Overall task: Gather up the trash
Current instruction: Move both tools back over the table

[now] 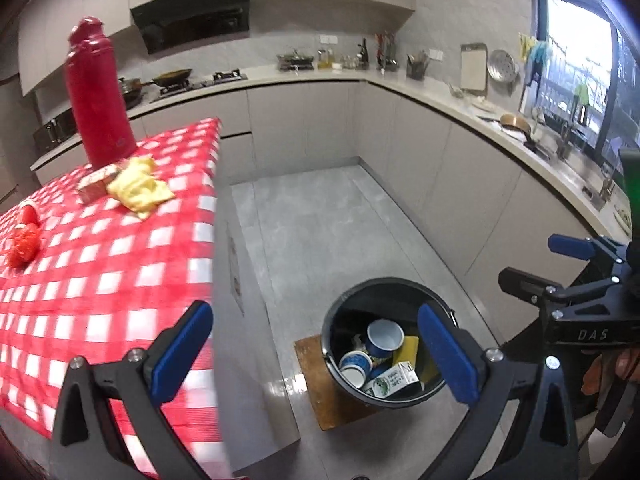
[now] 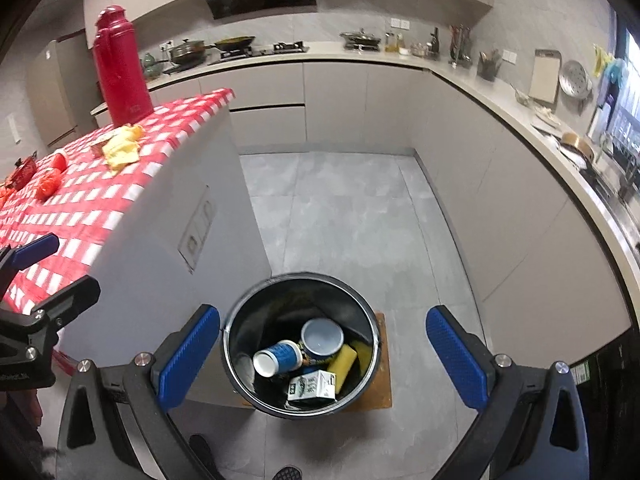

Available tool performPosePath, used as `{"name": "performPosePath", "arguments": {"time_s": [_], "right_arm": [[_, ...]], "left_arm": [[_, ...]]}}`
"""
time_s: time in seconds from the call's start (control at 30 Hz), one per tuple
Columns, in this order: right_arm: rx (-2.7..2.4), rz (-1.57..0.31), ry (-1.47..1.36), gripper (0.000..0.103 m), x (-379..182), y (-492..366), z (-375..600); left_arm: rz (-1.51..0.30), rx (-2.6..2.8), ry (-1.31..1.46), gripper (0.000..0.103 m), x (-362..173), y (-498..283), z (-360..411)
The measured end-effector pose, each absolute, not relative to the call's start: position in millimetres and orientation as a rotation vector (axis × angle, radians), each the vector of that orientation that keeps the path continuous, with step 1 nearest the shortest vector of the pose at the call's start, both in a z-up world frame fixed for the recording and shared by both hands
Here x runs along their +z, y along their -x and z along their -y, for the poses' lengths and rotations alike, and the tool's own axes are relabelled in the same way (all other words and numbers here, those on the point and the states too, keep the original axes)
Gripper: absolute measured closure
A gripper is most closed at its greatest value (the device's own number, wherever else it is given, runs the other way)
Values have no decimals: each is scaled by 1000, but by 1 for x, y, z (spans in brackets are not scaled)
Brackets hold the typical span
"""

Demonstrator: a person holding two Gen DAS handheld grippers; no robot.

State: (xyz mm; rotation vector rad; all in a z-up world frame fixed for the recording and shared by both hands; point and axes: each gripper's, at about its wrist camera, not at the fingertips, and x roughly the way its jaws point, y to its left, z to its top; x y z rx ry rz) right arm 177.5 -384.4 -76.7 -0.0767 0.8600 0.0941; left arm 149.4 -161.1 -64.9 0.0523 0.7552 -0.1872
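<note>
A black bin (image 2: 240,320) stands on the floor on a brown mat (image 2: 382,384). It holds two blue paper cups (image 2: 280,357), a milk carton (image 2: 313,387) and a yellow sponge (image 2: 345,362). My right gripper (image 2: 322,354) is open and empty, above the bin. My left gripper (image 1: 314,354) is open and empty, over the table's edge and left of the bin (image 1: 344,300). On the red checked table (image 1: 120,264) lie a crumpled yellow wrapper (image 1: 138,188), a small box (image 1: 96,180) and red trash (image 1: 24,246).
A tall red thermos (image 1: 98,96) stands at the table's far end. Grey cabinets and a counter (image 2: 500,92) with cookware run along the back and right. Grey tile floor (image 2: 344,208) lies between. The right gripper shows at the left wrist view's right edge (image 1: 560,276).
</note>
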Motion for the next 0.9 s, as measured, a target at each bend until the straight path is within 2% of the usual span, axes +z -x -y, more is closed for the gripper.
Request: {"name": "performPosePath", "arguments": {"time_s": [0.4,0.9], "right_arm": [[258,-762,123,0,-41,-179,307],[422,-720,163,0,-28,-202,189]], "left_arm": [[-693,-17,52,0,-45,-133,80],[-656,186,122,0,-40,-121,-29]]}}
